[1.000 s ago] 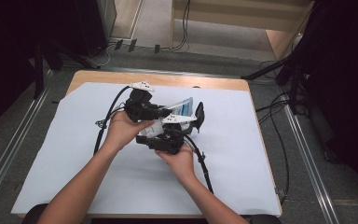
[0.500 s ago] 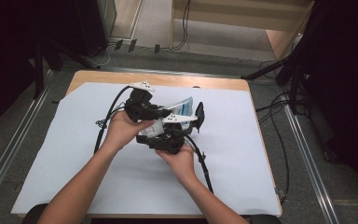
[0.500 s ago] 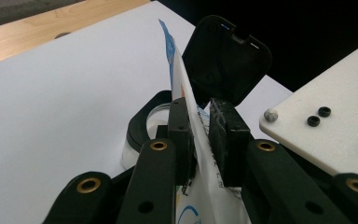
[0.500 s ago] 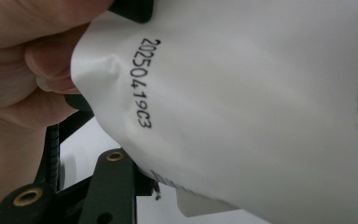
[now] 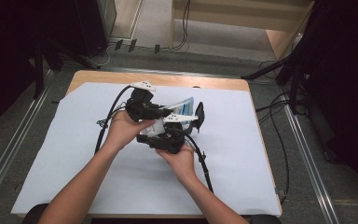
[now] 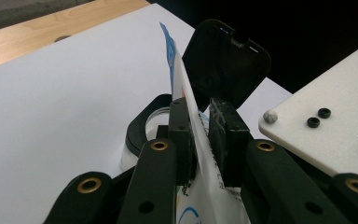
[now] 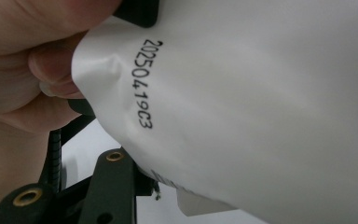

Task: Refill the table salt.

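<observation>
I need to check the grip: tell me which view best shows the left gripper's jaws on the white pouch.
The left gripper view: the left gripper pinches the white pouch edge-on between both pads. The high view shows the pouch small, mostly behind the hands. The right gripper view shows its printed face close up.

Two hand-held grippers, left gripper (image 5: pixel 165 112) & right gripper (image 5: pixel 189 125), each w/ 2 black jaws; two hands, left hand (image 5: pixel 123 129) & right hand (image 5: pixel 181 158); one white packet (image 6: pixel 200 154) w/ blue print; one small jar (image 6: pixel 142 140), its black flip lid (image 6: pixel 226 65) open; one white sheet (image 5: pixel 74 135); one wooden table (image 5: pixel 205 82); two trailing cables.
</observation>
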`<action>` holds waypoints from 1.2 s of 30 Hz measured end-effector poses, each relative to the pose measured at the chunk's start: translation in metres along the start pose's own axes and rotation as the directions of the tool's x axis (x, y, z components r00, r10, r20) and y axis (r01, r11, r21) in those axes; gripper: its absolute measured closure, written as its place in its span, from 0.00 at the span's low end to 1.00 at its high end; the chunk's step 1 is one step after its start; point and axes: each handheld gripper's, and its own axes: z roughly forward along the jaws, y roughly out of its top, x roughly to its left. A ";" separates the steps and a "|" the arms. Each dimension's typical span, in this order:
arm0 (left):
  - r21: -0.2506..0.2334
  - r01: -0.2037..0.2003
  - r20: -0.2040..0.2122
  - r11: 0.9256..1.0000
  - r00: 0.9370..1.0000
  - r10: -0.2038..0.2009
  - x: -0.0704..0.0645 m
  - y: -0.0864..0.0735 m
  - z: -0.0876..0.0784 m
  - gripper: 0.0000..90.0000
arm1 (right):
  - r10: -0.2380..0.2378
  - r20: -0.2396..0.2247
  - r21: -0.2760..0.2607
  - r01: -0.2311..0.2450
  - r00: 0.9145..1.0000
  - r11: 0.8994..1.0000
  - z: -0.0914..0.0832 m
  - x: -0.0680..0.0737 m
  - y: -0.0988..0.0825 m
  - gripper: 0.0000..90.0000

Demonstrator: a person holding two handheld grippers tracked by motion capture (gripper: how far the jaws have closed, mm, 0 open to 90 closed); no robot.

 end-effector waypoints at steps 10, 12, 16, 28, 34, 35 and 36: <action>0.000 -0.009 -0.007 1.000 1.000 0.009 -0.001 0.000 0.002 0.90 | -0.005 0.005 0.002 0.005 1.000 1.000 0.000 -0.001 0.000 0.63; 0.001 -0.014 -0.008 1.000 1.000 0.014 -0.001 0.001 0.002 0.90 | -0.004 0.006 0.001 0.004 1.000 1.000 0.000 -0.002 0.000 0.63; 0.000 -0.015 -0.011 1.000 1.000 0.015 -0.002 0.001 0.002 0.90 | -0.005 0.006 0.001 0.005 1.000 1.000 0.000 -0.002 -0.001 0.63; -0.006 -0.016 -0.005 1.000 1.000 0.016 -0.003 0.001 0.004 0.90 | 0.010 -0.010 -0.001 -0.010 1.000 1.000 0.000 -0.002 -0.001 0.62; -0.002 -0.018 -0.003 1.000 1.000 0.018 -0.003 0.002 0.004 0.90 | 0.015 -0.014 -0.005 -0.015 1.000 1.000 0.000 -0.002 -0.001 0.63; -0.003 -0.019 -0.005 1.000 1.000 0.019 -0.004 0.002 0.004 0.89 | 0.012 -0.015 -0.005 -0.012 1.000 1.000 0.000 -0.002 -0.001 0.63; -0.003 -0.021 -0.007 1.000 1.000 0.021 -0.004 0.002 0.003 0.89 | 0.016 -0.019 -0.007 -0.016 1.000 1.000 -0.001 -0.002 0.000 0.63</action>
